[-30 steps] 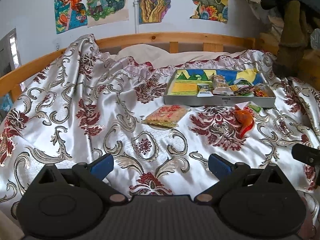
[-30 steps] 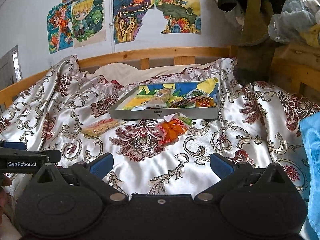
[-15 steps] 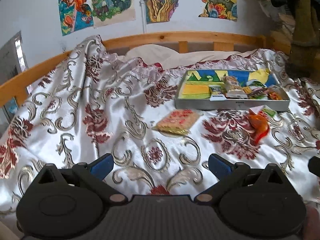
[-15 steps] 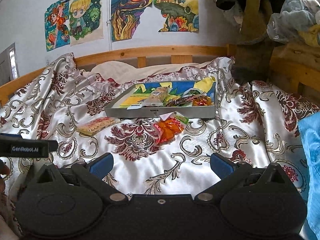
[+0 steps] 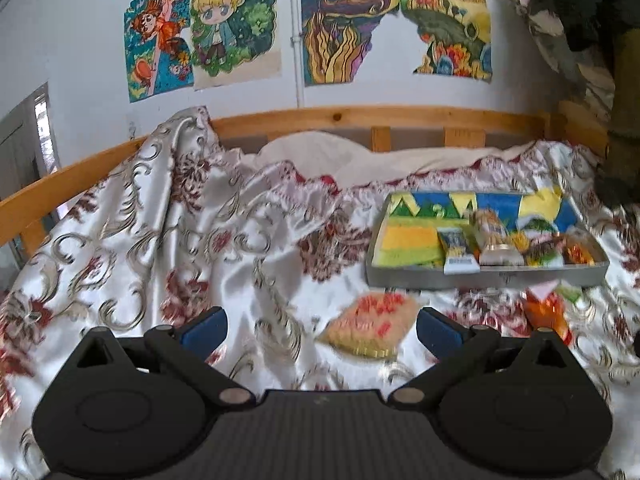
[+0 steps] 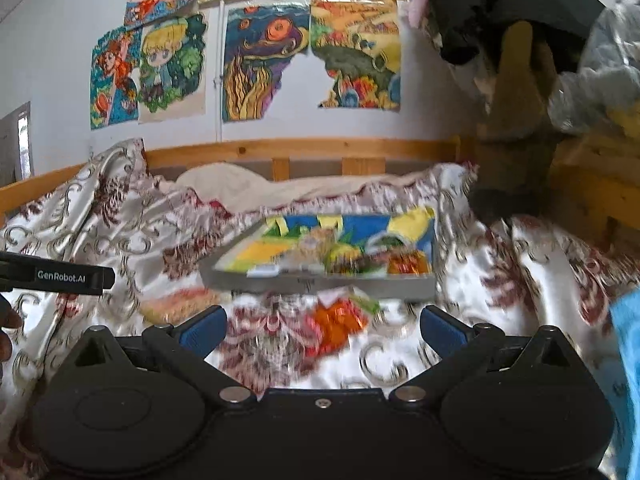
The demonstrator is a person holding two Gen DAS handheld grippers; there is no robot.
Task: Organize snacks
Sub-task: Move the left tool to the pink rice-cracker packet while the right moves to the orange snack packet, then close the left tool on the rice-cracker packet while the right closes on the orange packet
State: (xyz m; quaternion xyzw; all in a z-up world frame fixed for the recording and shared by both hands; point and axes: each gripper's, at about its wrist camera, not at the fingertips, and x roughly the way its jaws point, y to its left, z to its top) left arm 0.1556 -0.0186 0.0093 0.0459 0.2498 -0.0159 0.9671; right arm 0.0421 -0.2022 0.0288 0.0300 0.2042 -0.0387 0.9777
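A grey tray (image 5: 486,276) with a colourful liner lies on the patterned bedspread and holds several snack packs. It also shows in the right wrist view (image 6: 320,282). A pink-and-yellow snack bag (image 5: 370,326) lies on the bedspread in front of the tray, just ahead of my open, empty left gripper (image 5: 320,330). An orange snack bag (image 5: 546,312) lies to its right. In the right wrist view the orange bag (image 6: 338,320) lies just ahead of my open, empty right gripper (image 6: 322,330), and the pink bag (image 6: 176,306) is to the left.
A wooden bed rail (image 5: 360,114) runs along the back and left. A cream pillow (image 5: 340,156) lies behind the tray. Piled clothes and bags (image 6: 560,60) stand at the right. A blue cloth (image 6: 628,360) is at the right edge. The left gripper's body (image 6: 56,276) shows at the left.
Both grippers have moved forward and lower toward the snacks; the pink bag and the orange bag now sit close in front of the fingertips. Both stay open.
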